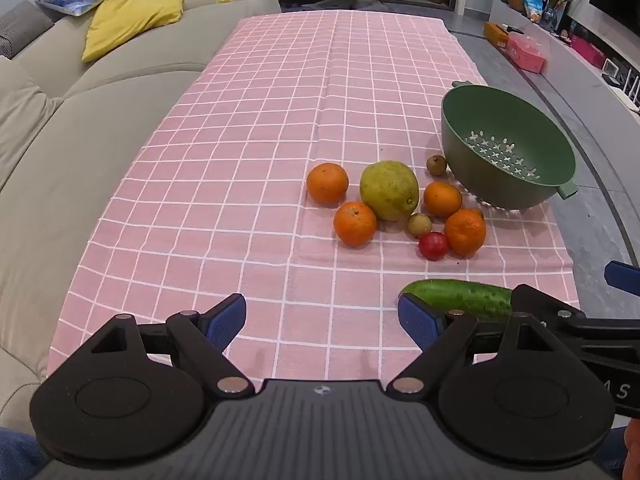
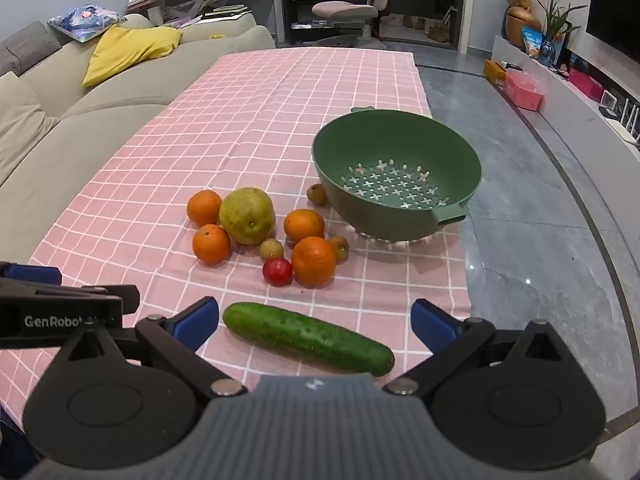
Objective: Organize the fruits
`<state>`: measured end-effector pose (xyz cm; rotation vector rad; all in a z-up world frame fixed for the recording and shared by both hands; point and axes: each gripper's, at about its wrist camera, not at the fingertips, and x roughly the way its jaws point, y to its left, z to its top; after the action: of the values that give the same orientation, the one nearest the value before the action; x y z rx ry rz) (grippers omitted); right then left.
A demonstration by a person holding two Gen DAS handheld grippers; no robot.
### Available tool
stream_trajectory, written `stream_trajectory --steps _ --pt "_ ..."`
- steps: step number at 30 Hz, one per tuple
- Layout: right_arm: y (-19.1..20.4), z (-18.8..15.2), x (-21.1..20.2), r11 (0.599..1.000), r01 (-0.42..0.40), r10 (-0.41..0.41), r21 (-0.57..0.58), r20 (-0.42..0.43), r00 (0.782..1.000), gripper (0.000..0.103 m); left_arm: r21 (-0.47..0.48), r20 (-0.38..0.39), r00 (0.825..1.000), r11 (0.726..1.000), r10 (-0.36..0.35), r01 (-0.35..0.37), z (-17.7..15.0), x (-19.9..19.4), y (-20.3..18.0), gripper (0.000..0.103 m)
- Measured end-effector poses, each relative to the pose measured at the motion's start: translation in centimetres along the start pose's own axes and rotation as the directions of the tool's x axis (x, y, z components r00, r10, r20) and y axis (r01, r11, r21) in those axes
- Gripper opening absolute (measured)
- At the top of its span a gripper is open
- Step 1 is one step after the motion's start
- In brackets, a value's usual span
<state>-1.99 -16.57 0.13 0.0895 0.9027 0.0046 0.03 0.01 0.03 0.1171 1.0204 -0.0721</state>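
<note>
Several oranges, a large yellow-green pear, small brown fruits and a red tomato lie in a cluster on the pink checked tablecloth. An empty green colander stands right of them. A cucumber lies near the front edge. My right gripper is open, its fingers either side of the cucumber, apart from it. My left gripper is open and empty, left of the cucumber.
A beige sofa with a yellow cushion runs along the table's left side. Grey floor lies to the right, with a low shelf of boxes. A chair stands beyond the far end.
</note>
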Motion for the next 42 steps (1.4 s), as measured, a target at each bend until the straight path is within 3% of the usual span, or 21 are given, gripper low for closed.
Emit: stream_trajectory --steps 42 --pt "-0.13 0.11 0.00 1.000 -0.012 0.012 0.013 0.006 1.000 0.098 -0.001 0.016 1.000 1.000 -0.001 0.001 0.37 -0.62 0.74 0.100"
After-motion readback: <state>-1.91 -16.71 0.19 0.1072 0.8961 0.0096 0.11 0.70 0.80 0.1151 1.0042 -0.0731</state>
